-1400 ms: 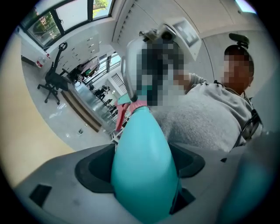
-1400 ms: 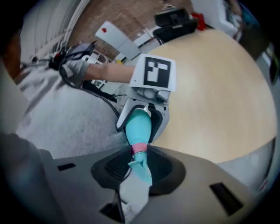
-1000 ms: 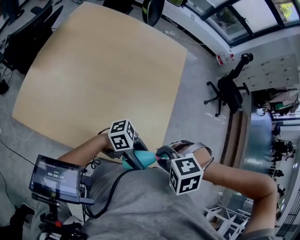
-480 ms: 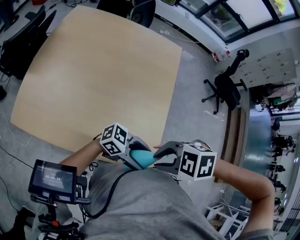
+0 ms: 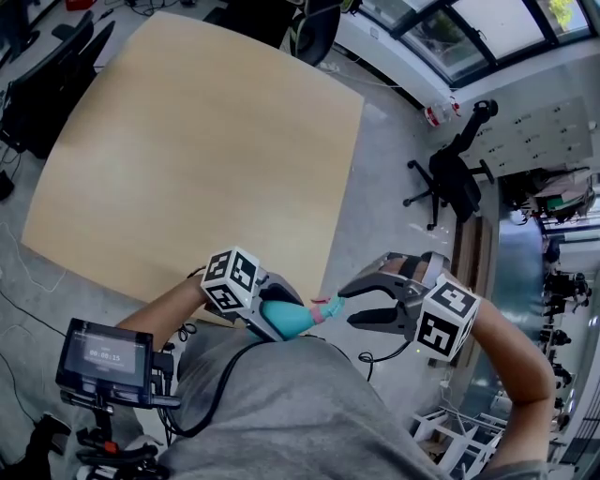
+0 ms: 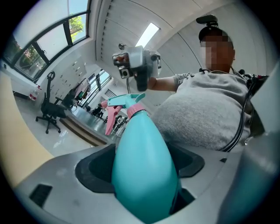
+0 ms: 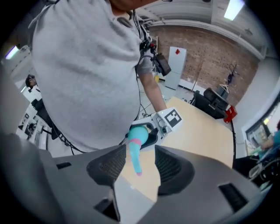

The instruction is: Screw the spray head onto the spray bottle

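Observation:
A teal spray bottle (image 5: 287,320) is held just in front of the person's grey shirt, below the table's near edge. My left gripper (image 5: 277,315) is shut on its body (image 6: 144,175). The spray head (image 5: 328,307), teal with a pink collar and trigger (image 6: 114,110), sits on the bottle's neck. My right gripper (image 5: 346,307) stands to the right of the head; its jaws are opening and the pads (image 7: 168,168) do not touch it. In the right gripper view the head (image 7: 134,154) shows in line with the gap of that gripper (image 7: 136,169), beyond the tips.
The bare wooden table (image 5: 187,141) fills the upper left. A black office chair (image 5: 448,178) stands on the grey floor to the right, another chair (image 5: 307,21) at the table's far edge. A small screen (image 5: 105,358) hangs at the person's left side.
My right gripper has let go of the spray head, spread its jaws and drawn back to the right. The left gripper still holds the bottle in the same place.

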The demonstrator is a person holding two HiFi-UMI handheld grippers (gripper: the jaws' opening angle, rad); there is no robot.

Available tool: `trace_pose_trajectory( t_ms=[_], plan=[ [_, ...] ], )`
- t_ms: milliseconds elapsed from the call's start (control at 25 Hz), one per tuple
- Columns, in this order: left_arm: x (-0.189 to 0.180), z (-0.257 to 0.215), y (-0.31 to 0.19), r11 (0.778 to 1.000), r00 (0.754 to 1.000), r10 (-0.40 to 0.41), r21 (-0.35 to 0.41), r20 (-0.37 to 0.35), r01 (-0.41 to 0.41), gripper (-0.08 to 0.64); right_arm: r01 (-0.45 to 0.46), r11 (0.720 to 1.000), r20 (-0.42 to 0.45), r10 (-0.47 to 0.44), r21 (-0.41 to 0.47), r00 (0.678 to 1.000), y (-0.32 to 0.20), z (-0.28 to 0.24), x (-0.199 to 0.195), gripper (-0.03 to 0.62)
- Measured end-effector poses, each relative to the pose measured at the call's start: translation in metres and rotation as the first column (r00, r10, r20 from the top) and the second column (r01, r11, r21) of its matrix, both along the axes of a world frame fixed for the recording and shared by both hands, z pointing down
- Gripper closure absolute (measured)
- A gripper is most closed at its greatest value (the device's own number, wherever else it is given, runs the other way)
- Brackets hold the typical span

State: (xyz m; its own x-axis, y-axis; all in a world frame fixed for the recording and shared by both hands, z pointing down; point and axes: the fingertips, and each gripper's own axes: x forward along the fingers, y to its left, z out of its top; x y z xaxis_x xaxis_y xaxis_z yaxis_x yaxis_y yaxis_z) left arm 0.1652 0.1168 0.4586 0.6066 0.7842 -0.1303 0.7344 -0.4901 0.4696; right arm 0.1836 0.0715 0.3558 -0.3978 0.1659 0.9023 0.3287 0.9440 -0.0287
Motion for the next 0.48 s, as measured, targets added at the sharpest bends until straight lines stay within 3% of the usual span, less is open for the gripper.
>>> trace_pose_trajectory(
  t_ms=[80,320,360,400,480],
  plan=[
    [0.0,0.0,0.0,1.0,1.0,0.006,0.009,-0.003,-0.006,0.179,-0.006,1.0,-0.019,0.005,-0.014,1.0,0.004,0.02,0.016,0.362],
    [-0.002,0.002,0.001,0.999,1.0,0.014,0.029,-0.004,-0.014,0.179,0.033,0.997,0.001,-0.033,0.076,0.999,0.008,0.062,0.013,0.365],
    [-0.002,0.002,0.001,0.999,1.0,0.014,0.029,-0.002,-0.014,0.179,0.028,0.996,0.015,-0.03,0.089,0.999,0.007,0.063,0.011,0.399],
    [-0.003,0.003,0.001,0.999,1.0,0.014,0.029,0.001,-0.014,0.179,0.024,0.996,0.022,-0.026,0.091,0.999,0.008,0.064,0.01,0.509],
    [-0.004,0.005,0.001,1.0,1.0,0.013,0.028,0.007,-0.014,0.179,0.008,0.998,0.02,-0.009,0.069,1.0,0.012,0.066,0.009,0.52]
  ],
)
